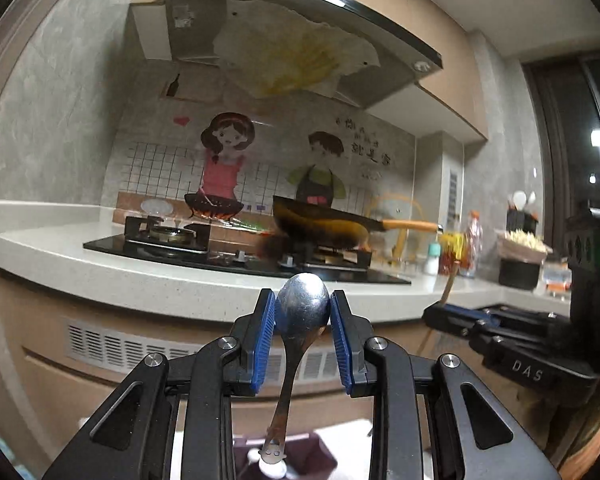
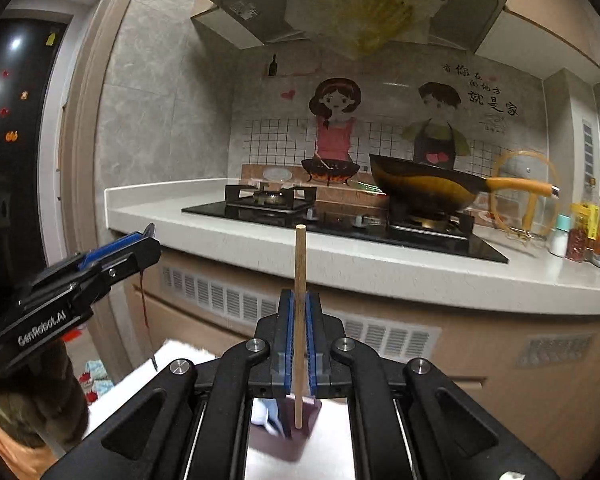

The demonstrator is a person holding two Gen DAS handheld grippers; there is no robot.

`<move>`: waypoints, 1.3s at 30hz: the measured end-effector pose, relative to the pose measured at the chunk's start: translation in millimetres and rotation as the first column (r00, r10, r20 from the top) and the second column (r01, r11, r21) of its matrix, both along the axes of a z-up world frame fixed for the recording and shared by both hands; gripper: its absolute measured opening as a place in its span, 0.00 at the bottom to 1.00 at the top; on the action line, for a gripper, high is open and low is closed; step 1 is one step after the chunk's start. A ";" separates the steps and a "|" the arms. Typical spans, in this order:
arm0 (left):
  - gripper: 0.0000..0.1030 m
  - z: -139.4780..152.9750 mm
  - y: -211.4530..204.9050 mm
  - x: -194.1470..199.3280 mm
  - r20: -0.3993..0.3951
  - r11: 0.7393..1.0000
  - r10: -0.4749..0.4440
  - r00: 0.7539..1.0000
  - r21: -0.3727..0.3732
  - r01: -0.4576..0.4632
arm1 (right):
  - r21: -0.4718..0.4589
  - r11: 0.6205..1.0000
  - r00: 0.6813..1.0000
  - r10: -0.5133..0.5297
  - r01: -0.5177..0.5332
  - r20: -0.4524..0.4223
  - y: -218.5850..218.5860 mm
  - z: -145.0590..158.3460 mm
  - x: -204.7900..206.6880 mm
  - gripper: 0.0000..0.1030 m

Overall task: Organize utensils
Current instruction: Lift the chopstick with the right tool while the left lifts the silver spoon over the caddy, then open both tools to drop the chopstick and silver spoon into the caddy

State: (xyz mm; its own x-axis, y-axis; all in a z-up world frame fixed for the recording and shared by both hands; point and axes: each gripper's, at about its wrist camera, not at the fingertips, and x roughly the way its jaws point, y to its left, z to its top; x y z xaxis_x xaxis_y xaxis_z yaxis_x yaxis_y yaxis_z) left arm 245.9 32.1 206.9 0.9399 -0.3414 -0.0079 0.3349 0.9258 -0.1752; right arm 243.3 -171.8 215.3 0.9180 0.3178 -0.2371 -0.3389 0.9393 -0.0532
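My left gripper (image 1: 302, 305) is shut on a metal spoon (image 1: 300, 320), its blue pads pressing the bowl from both sides. The handle hangs down toward a dark purple holder (image 1: 320, 456) below. In the right wrist view the left gripper (image 2: 140, 240) shows at the left, level, with the spoon handle (image 2: 145, 308) dangling. My right gripper (image 2: 299, 304) is shut on a thin wooden chopstick (image 2: 300, 320) held upright. Its lower end hangs just above the purple holder (image 2: 296, 436), which holds a white and blue utensil. In the left wrist view the right gripper (image 1: 446, 308) sits at the right with the chopstick (image 1: 452, 280).
A white counter (image 2: 380, 264) carries a black gas hob (image 2: 340, 220) with a wok (image 2: 428, 192) on the right burner. Bottles and jars (image 2: 588, 228) stand at the counter's right. A range hood (image 2: 356, 4) hangs above. A white surface (image 2: 172, 360) lies under the grippers.
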 end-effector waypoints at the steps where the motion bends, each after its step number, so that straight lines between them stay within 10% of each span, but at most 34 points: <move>1: 0.28 -3.5 1.8 11.1 -0.009 1.000 -0.006 1.000 -0.009 0.006 | 0.002 1.000 1.000 0.005 -0.005 -0.005 2.0 -0.3 9.8 0.06; 12: 0.28 -100.3 9.2 117.5 -0.227 0.999 -0.021 0.974 -0.048 0.010 | -0.016 0.999 0.985 0.033 -0.036 -0.170 17.8 -69.9 89.3 0.06; 20: 0.32 -184.1 15.1 161.0 -0.455 0.998 -0.043 0.889 -0.057 0.020 | -0.020 0.997 0.938 0.059 -0.070 -0.343 33.0 -146.1 134.0 0.06; 22: 0.49 -196.0 18.0 165.8 -0.490 0.998 -0.046 0.871 -0.064 0.017 | -0.036 0.996 0.928 0.059 -0.077 -0.369 37.8 -163.2 138.9 0.06; 28: 0.55 -194.2 22.6 143.5 -0.478 0.999 -0.014 0.878 -0.040 -0.006 | -0.120 0.991 0.924 0.006 -0.056 -0.383 42.5 -202.7 135.9 0.41; 39: 0.70 -188.2 -17.9 54.8 -0.470 0.988 -0.025 0.882 0.123 0.093 | -0.165 0.986 0.916 -0.095 0.031 -0.390 1.2 -249.7 65.9 0.60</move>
State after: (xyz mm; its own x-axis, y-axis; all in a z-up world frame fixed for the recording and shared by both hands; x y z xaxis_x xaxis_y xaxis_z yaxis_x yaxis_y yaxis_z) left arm 300.7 14.2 18.7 0.7937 -0.3595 -0.4908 0.3011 0.9331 -0.1966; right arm 309.2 -170.6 -34.4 0.7558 0.1935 -0.6256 -0.3022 0.9506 -0.0709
